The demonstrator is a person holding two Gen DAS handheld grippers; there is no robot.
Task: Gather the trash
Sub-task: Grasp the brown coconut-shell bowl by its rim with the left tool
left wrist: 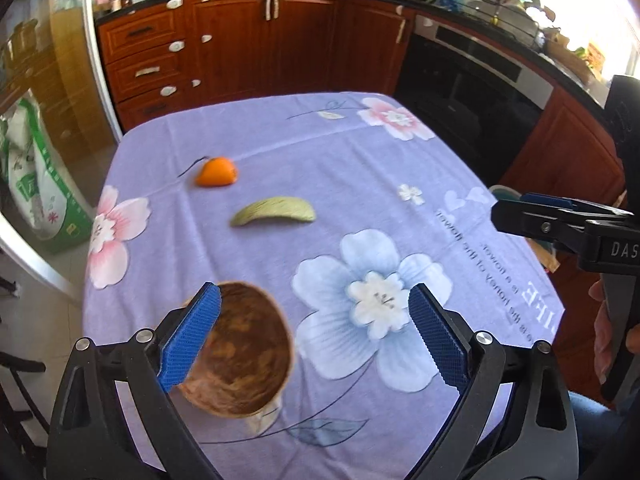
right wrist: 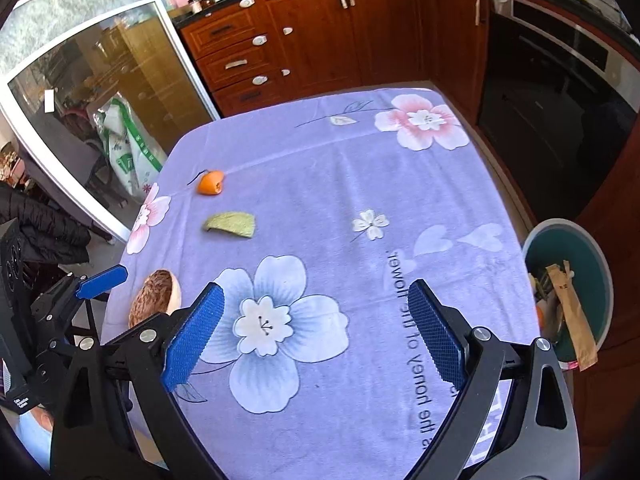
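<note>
Three scraps lie on the purple flowered tablecloth (right wrist: 360, 168): an orange peel (left wrist: 216, 172) (right wrist: 210, 184) farthest away, a green rind (left wrist: 274, 212) (right wrist: 232, 224) in the middle, and a brown half shell (left wrist: 248, 360) (right wrist: 154, 298) nearest. My left gripper (left wrist: 314, 292) is open above the near left of the table. Its left pad overlaps the shell's left edge in the picture, and nothing is pressed between the pads. My right gripper (right wrist: 316, 287) is open over the blue flower print with nothing between its fingers. It also shows at the right edge of the left wrist view (left wrist: 560, 220).
A teal bin (right wrist: 576, 252) with a white rim stands on the floor off the table's right edge, holding a brown paper sleeve (right wrist: 572, 312) and other scraps. Wooden cabinets (right wrist: 320, 40) and a dark oven (right wrist: 552, 92) line the far side. A glass door (right wrist: 80, 80) stands at left.
</note>
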